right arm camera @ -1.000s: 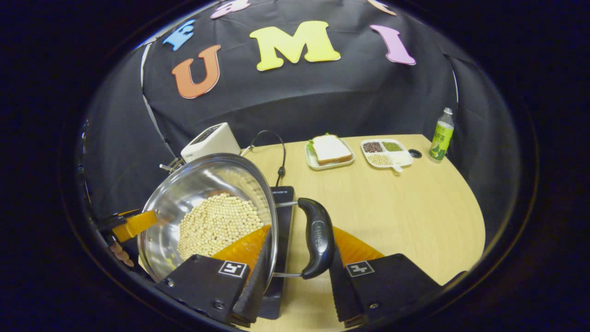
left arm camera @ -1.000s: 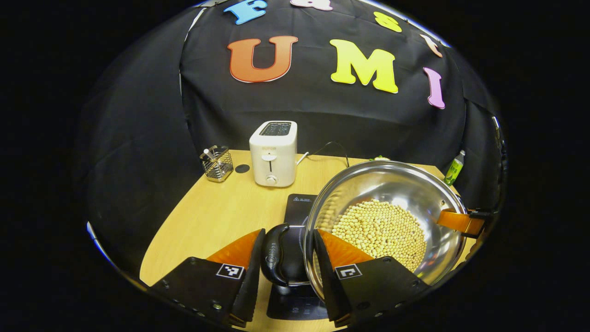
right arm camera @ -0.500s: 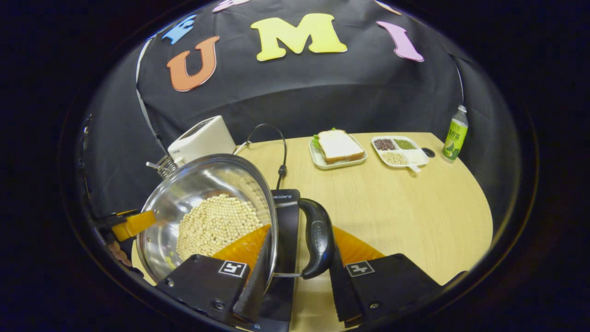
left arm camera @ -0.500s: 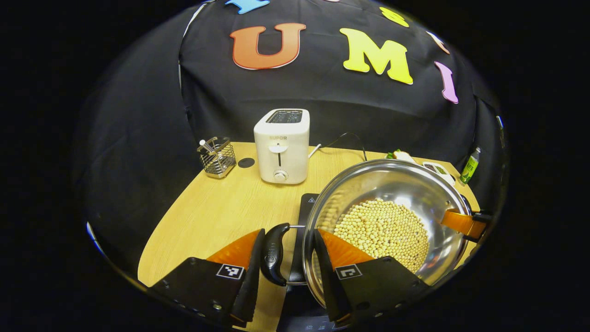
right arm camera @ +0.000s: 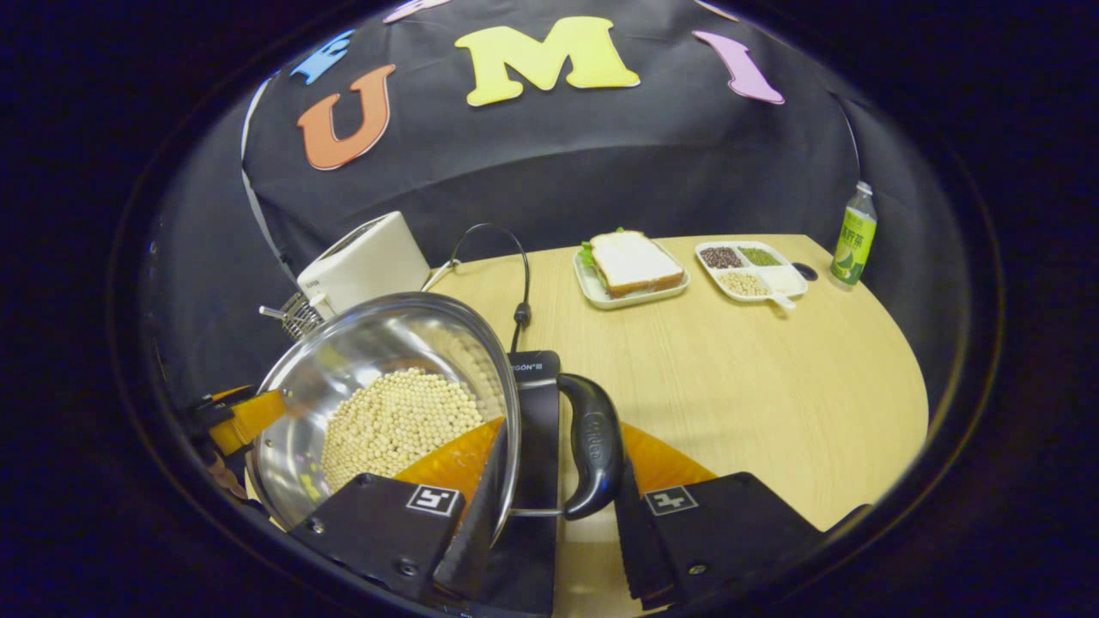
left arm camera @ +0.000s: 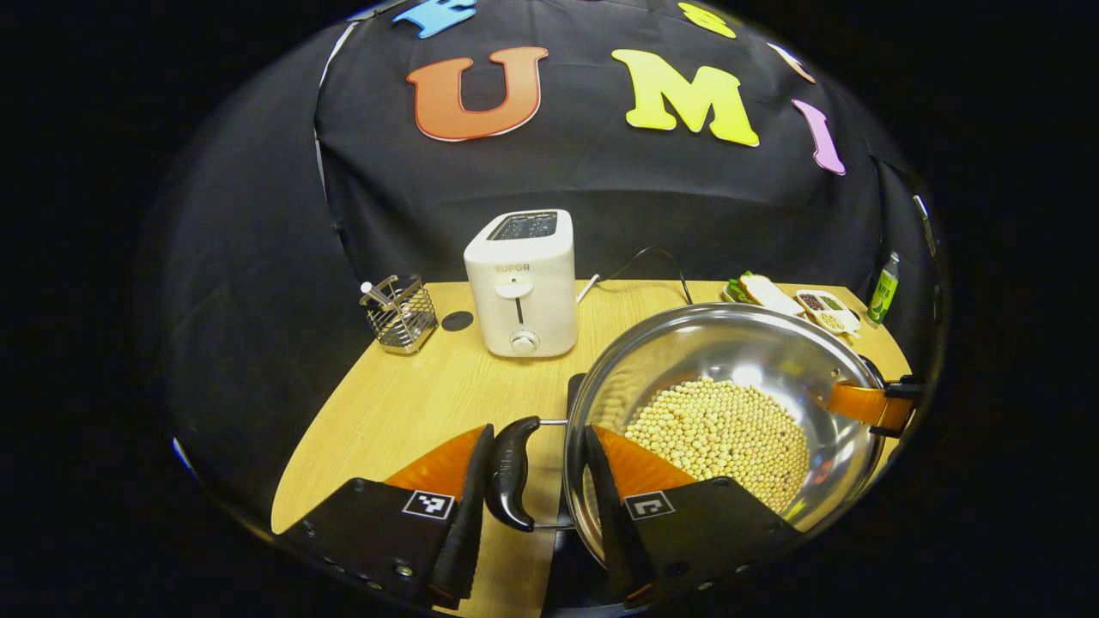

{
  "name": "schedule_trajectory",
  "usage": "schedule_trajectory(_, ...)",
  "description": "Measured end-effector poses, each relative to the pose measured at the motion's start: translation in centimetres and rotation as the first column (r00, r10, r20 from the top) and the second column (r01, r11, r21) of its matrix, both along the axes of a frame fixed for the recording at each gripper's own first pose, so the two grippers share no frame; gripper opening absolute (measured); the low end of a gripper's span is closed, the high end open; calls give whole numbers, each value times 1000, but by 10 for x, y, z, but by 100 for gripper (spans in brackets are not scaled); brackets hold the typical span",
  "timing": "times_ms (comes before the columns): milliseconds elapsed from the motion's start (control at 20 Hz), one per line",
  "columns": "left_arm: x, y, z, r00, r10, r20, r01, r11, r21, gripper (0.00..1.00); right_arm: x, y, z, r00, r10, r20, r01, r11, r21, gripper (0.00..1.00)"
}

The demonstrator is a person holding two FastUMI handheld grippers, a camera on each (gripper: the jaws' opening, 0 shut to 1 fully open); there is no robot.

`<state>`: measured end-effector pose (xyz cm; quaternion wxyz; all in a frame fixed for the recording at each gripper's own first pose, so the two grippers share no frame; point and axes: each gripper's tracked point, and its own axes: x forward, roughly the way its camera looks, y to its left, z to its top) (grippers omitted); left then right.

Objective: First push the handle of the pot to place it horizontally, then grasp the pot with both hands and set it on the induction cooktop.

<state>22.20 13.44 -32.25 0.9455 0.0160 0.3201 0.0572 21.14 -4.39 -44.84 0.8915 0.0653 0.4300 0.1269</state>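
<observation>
A steel pot [left arm camera: 730,343] half full of pale beans [left arm camera: 717,429] hangs between both grippers. My left gripper [left arm camera: 537,431] is shut across the pot's black side handle [left arm camera: 511,472] and rim, with one finger outside the handle and the other inside the wall. My right gripper [right arm camera: 562,448] clamps the opposite black handle [right arm camera: 594,446] and rim the same way. The black induction cooktop [right arm camera: 537,403] lies mostly under the pot [right arm camera: 378,352]. Whether the pot rests on it I cannot tell. The right gripper's finger [left arm camera: 867,405] shows at the far rim, the left gripper [right arm camera: 240,416] likewise.
A white toaster [left arm camera: 521,283] and a wire utensil rack [left arm camera: 399,302] stand behind the cooktop, with a black cable [right arm camera: 522,275] trailing from it. A sandwich plate [right arm camera: 631,270], a divided dish [right arm camera: 751,270] and a green bottle [right arm camera: 853,236] sit at the wooden table's [right arm camera: 755,378] far right.
Both grippers have carried the pot sideways over the cooktop. The left handle, earlier above the black glass, now hangs over wood; more cooktop shows under the right handle.
</observation>
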Motion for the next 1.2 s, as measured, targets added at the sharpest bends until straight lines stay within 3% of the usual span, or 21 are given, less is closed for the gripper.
schedule_trajectory(300, -1, 0, 1, 999, -4, 39, 4, 1000, -9, 57, 4, 3, 3, 999, -25, 25, 24, 999, 38, 65)
schedule_trajectory(700, -5, 1, 4, 999, 9, 49, -7, 999, -31, 62, 6, -5, 28, 991, -8, 136, 7, 1000, 7, 76)
schedule_trajectory(800, 0, 5, 15, 994, 18, 104, -15, 1000, -22, 65, 0, -5, 34, 990, 2, 140, -3, 1000, 7, 82)
schedule_trajectory(1050, -12, 6, 31, 990, 23, 142, -18, 999, -35, 85, -15, -19, 59, 983, 12, 183, -14, 1000, 9, 83)
schedule_trajectory(1200, -27, -4, 53, 983, 17, 185, -8, 999, -48, 85, -24, -30, 74, 977, 15, 215, -17, 1000, 8, 87)
